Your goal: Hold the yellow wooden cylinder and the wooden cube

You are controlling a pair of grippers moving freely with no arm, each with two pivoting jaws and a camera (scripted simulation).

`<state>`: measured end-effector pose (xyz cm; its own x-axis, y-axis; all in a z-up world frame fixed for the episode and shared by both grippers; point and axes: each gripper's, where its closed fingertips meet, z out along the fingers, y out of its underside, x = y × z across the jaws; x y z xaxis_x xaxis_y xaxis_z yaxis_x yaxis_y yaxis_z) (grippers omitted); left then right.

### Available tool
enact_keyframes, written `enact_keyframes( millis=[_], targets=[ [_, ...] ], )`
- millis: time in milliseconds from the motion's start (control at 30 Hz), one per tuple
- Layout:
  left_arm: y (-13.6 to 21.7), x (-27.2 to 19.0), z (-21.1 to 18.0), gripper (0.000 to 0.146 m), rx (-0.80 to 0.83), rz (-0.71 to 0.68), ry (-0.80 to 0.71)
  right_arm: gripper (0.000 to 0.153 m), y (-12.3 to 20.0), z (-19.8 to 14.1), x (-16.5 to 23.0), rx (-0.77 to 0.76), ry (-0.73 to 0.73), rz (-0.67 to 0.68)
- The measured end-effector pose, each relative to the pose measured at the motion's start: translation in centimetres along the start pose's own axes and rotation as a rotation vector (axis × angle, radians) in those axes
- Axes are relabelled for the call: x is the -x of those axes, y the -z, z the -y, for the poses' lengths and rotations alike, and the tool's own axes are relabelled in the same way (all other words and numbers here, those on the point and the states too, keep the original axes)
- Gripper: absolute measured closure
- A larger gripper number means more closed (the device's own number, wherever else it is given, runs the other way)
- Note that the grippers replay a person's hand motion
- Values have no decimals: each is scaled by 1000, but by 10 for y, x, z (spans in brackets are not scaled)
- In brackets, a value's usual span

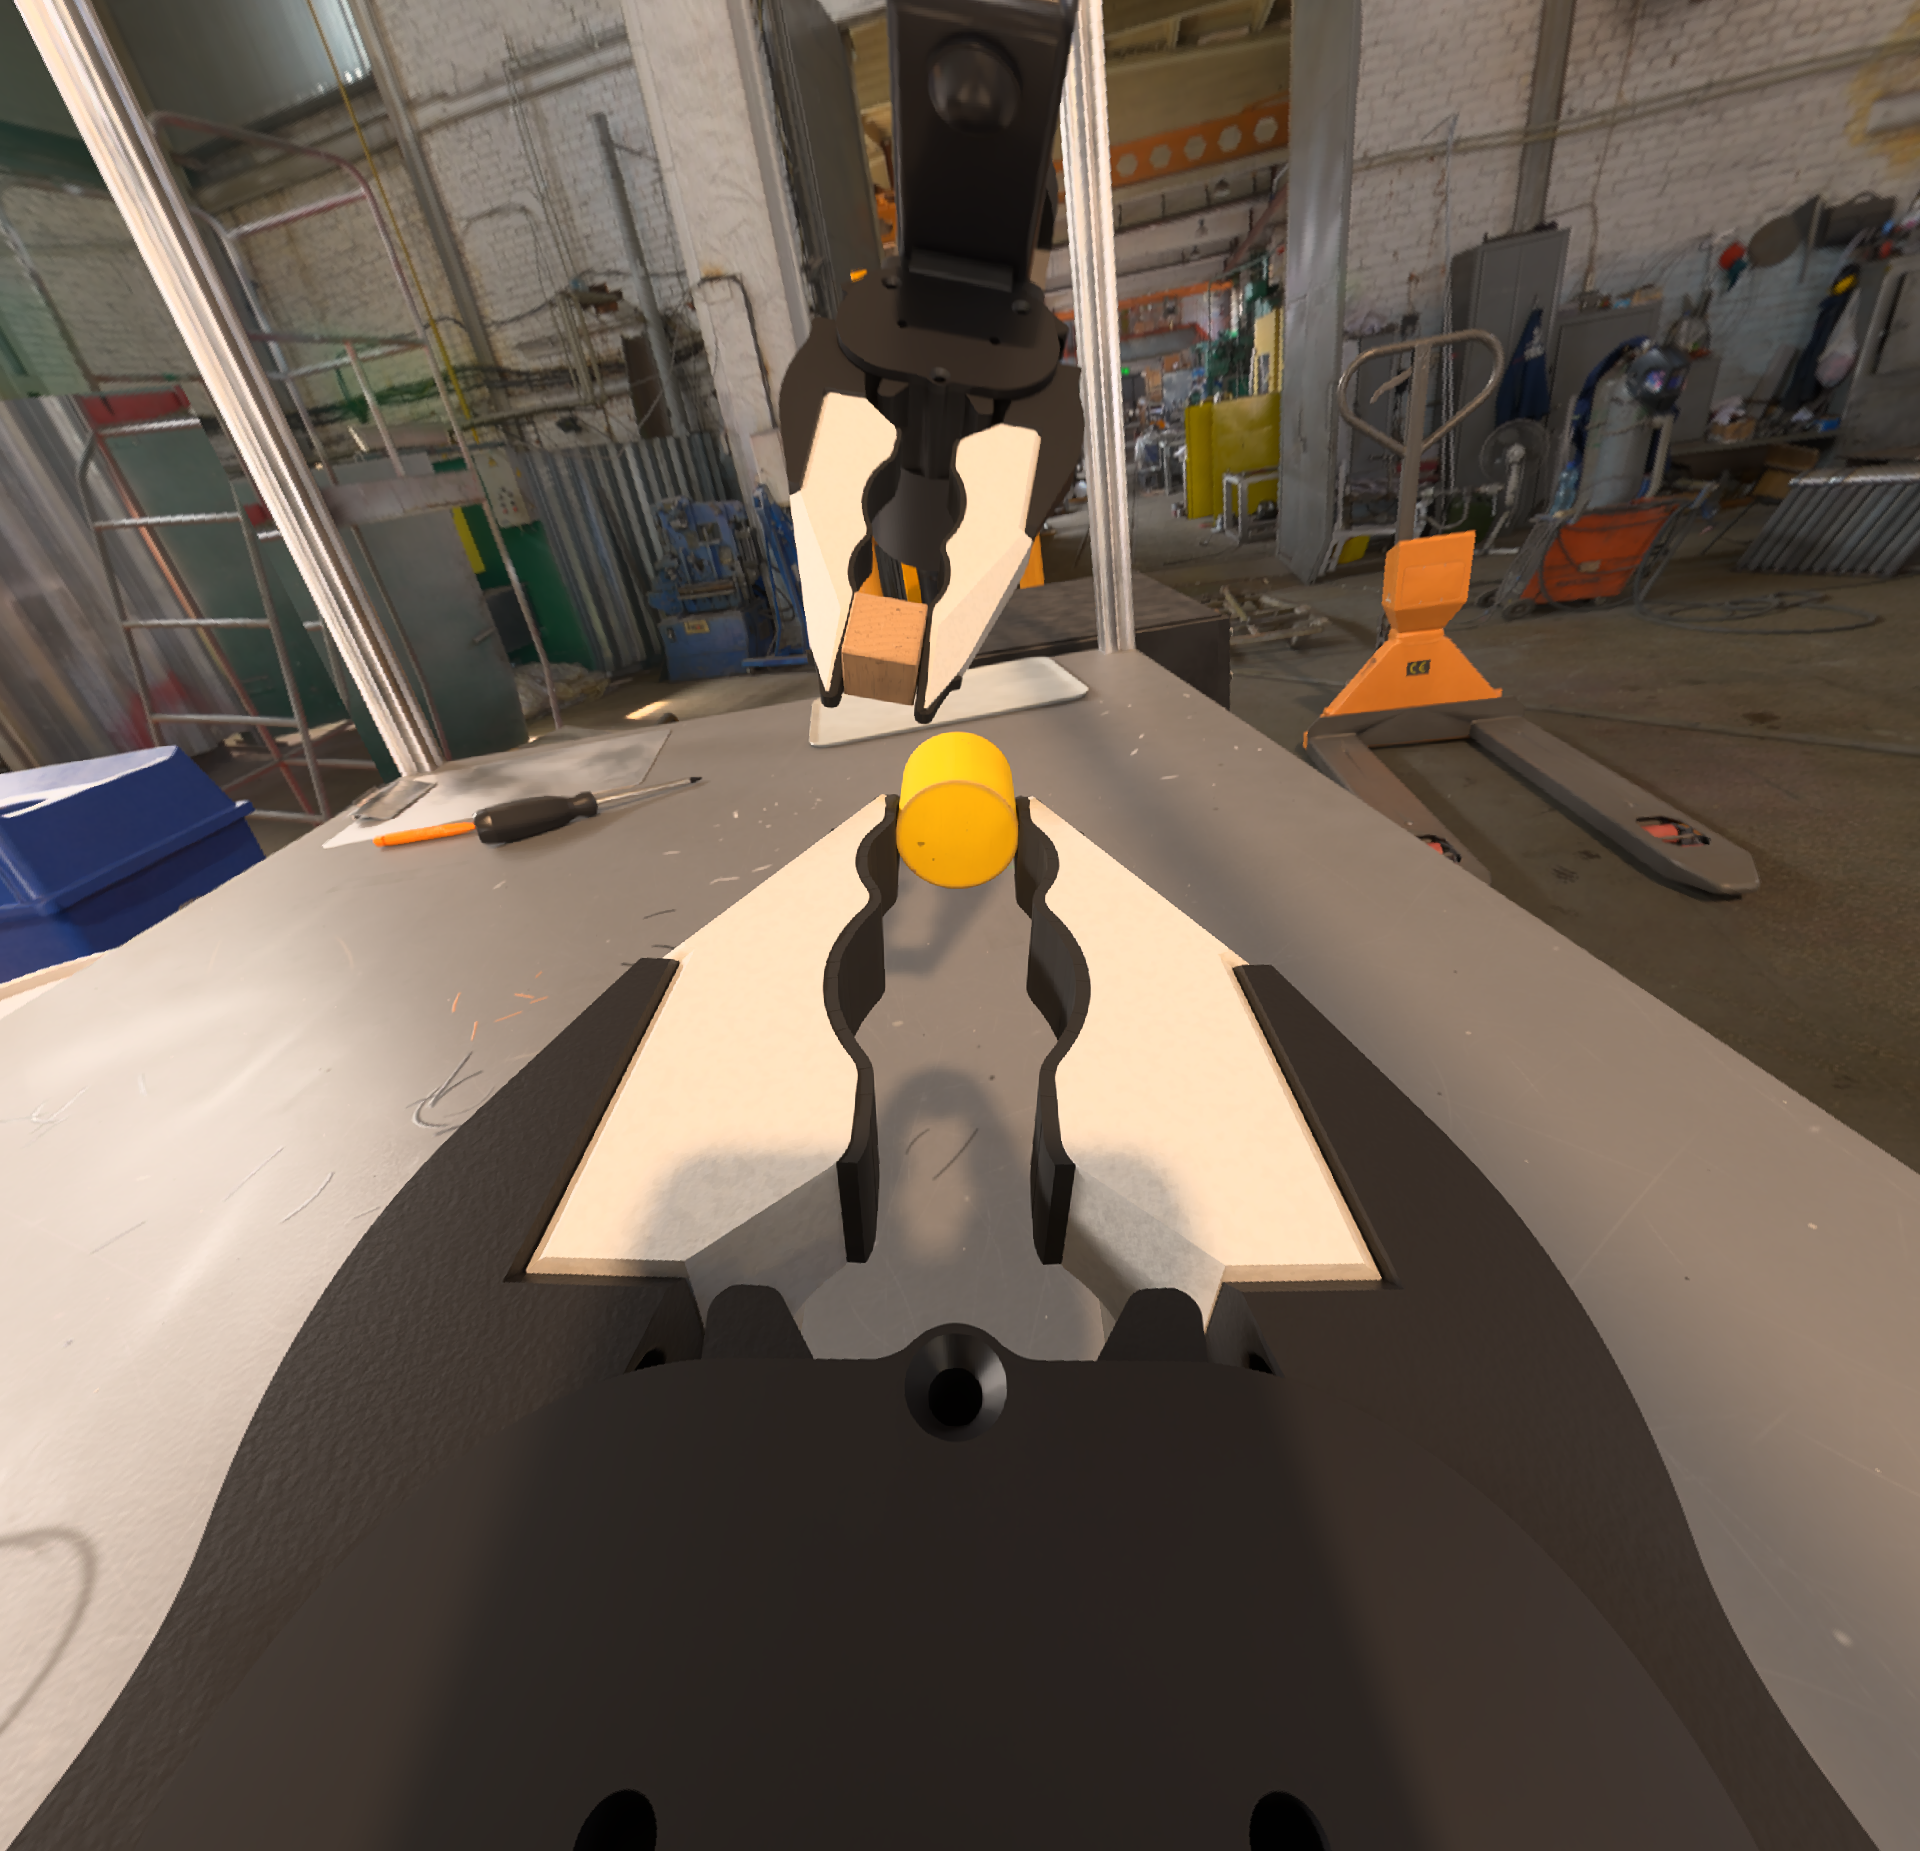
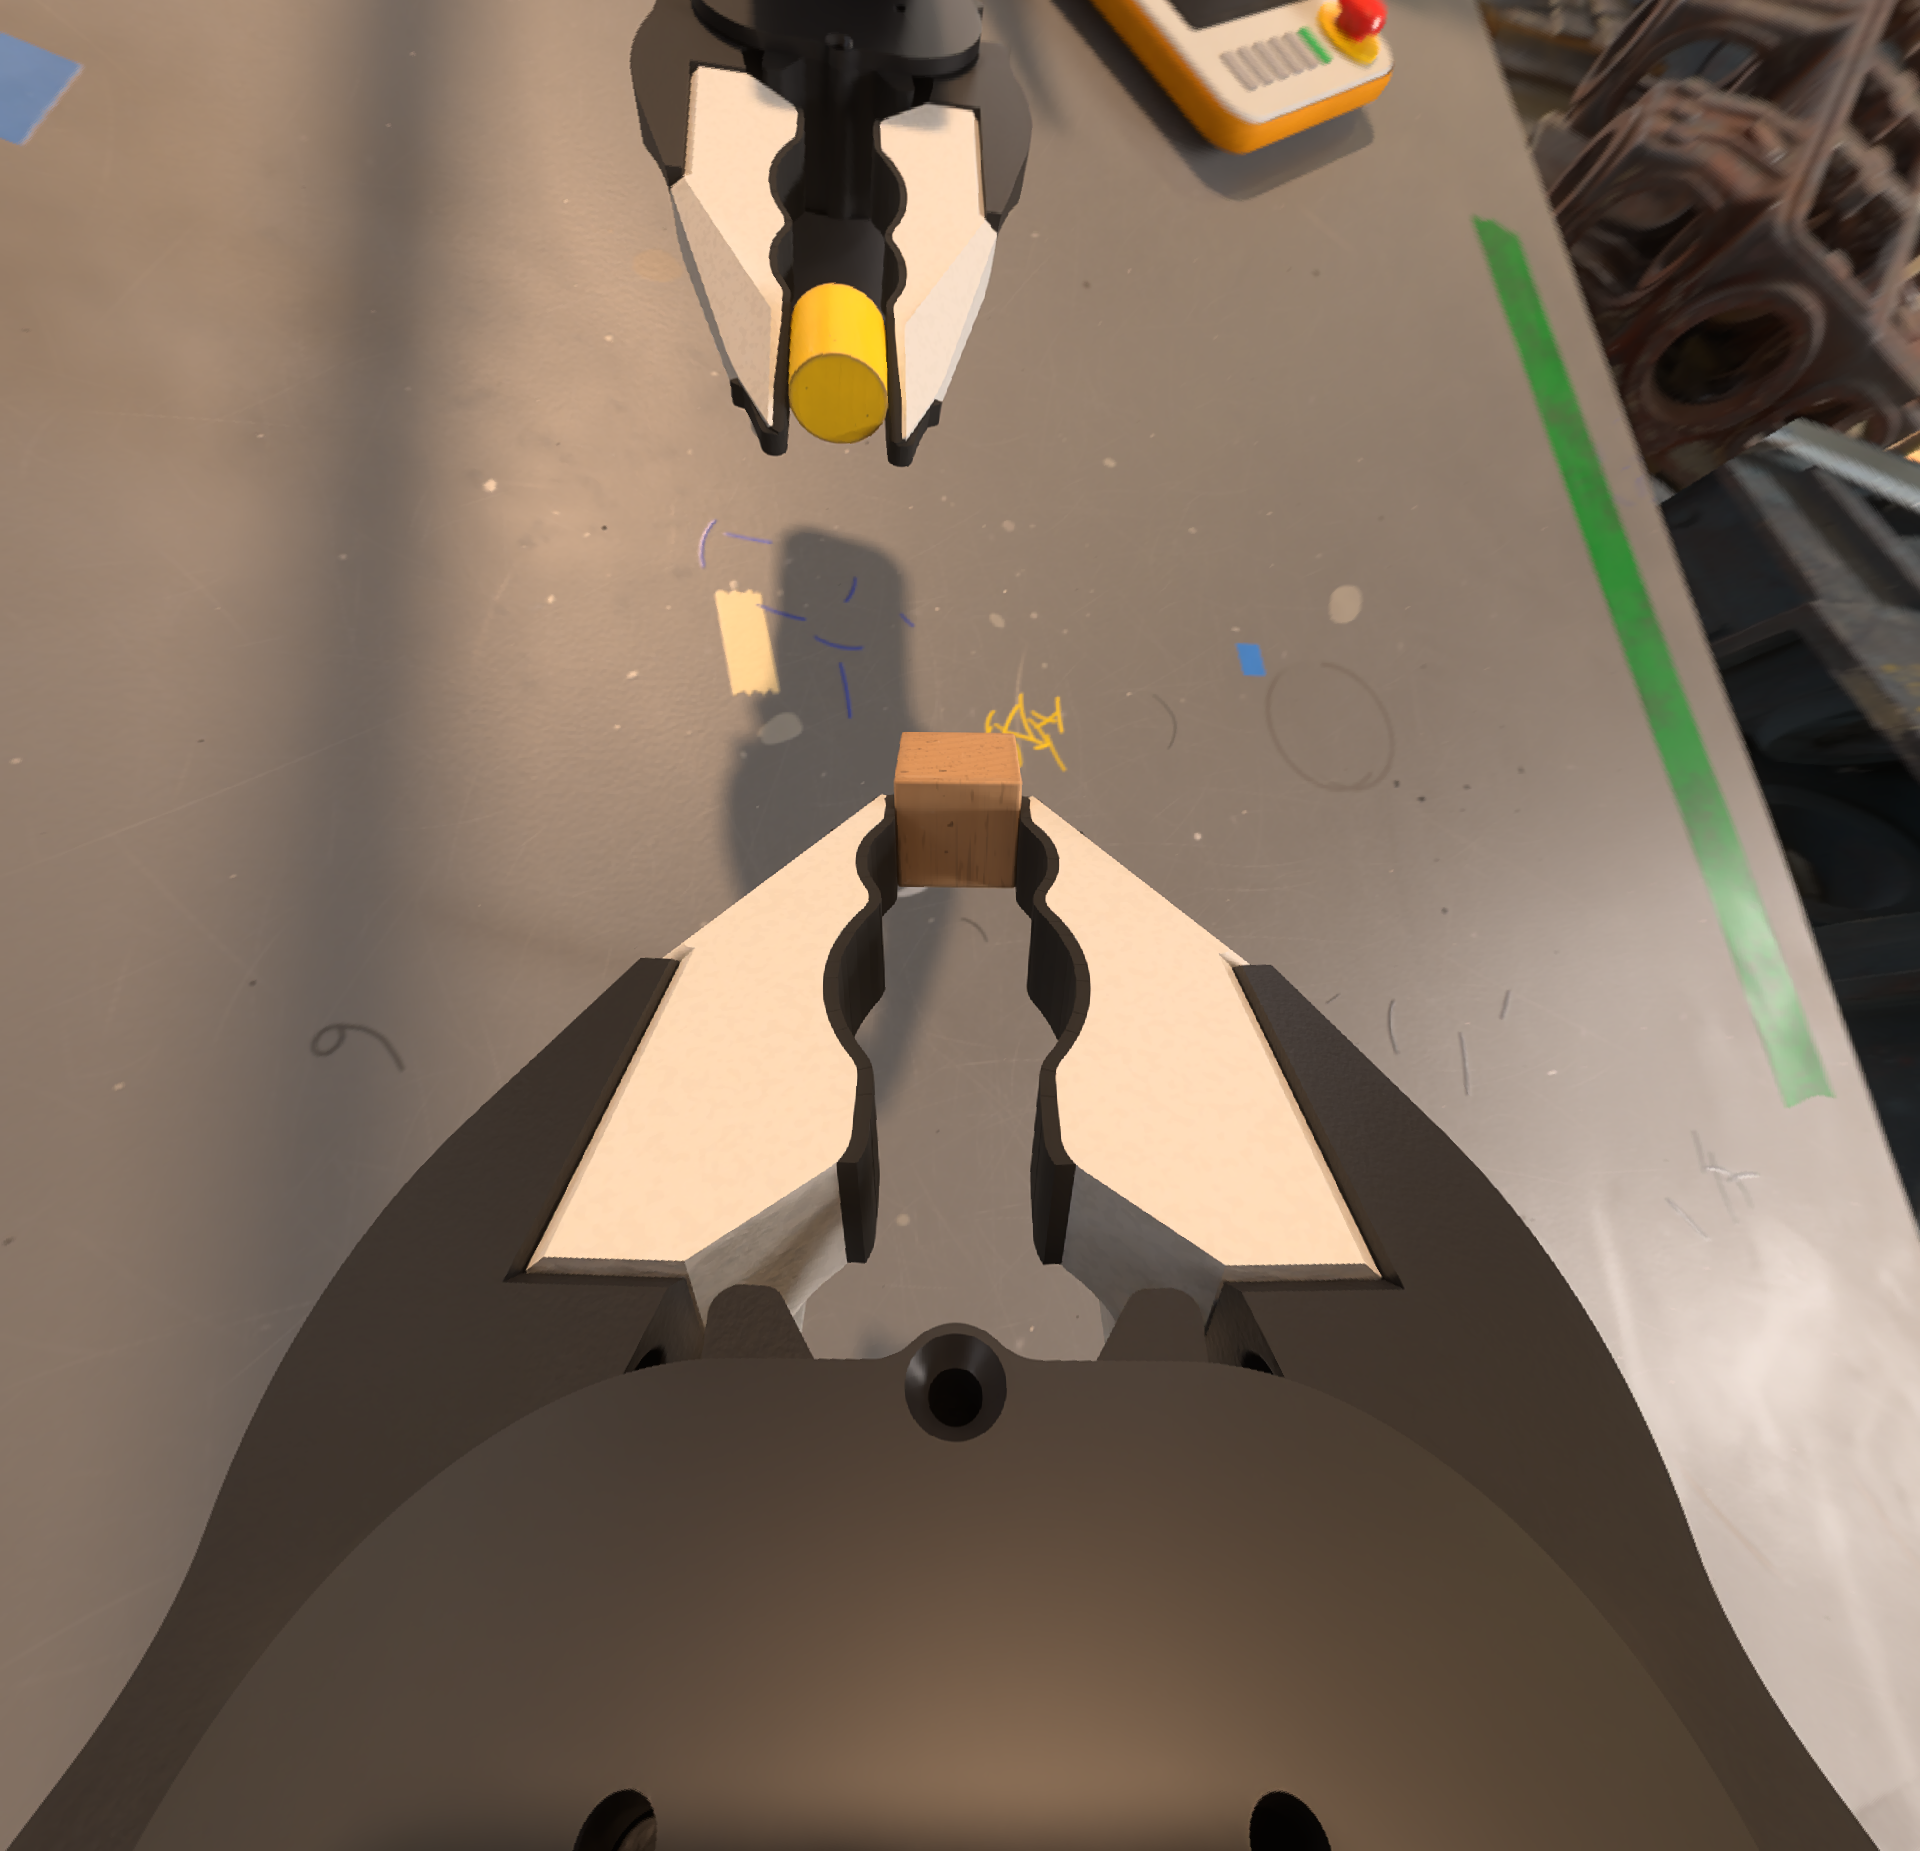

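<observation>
Yellow wooden cylinder (image 1: 954, 822) pinched in left tongs (image 1: 956, 814); right tongs (image 2: 956, 814) pinch wooden cube (image 2: 956, 814); screwdriver (image 1: 561, 816) aside.

Bare tabletop (image 2: 416, 762) lies beneath both; ahead of the right hand-held gripper (image 2: 956, 845), the left hand-held gripper (image 2: 836, 440) and a pendant (image 2: 1236, 45) block passage.

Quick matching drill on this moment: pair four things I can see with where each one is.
1. yellow cylinder
2. wooden cube
3. screwdriver
4. orange-edged handset

A. lying on the table near a grey sheet
B. between the right hand-held gripper fingers
C. on the table, red button on it
D. between the left hand-held gripper fingers

Pairs: 1-D, 2-B, 3-A, 4-C
</observation>
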<state>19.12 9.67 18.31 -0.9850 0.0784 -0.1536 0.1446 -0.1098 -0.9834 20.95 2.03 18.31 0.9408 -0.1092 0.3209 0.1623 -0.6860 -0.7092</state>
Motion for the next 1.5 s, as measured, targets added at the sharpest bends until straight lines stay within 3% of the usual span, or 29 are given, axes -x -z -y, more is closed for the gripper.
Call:
enact_keyframes(
  millis=[300, 400, 667, 833, 1000, 1267, 1500],
  targets=[
    [-8, -1, -7, 125, 61, 6, 16, 131, 5, -10, 1, 13, -53, 64],
    [-10, 0, -9, 125, 66, -1, 48, 131, -2, -19, 4, 42, -139, 84],
    [-10, 0, -4, 125, 11, -10, 79, 131, -12, -18, 2, -9, -105, 52],
    [-4, -4, -6, 125, 25, -43, 50, 131, -15, -16, 9, 49, -51, 57],
    [-4, -8, -5, 125, 19, -71, 30, 131, -5, -7, 13, -5, -100, 132],
    [-5, -9, 3, 125, -50, -77, 44, 131, 4, 1, 13, -162, -79, 87],
    [-1, -8, 8, 125, -103, -78, 55, 131, 16, 11, 8, -343, -178, 97]
  ],
)
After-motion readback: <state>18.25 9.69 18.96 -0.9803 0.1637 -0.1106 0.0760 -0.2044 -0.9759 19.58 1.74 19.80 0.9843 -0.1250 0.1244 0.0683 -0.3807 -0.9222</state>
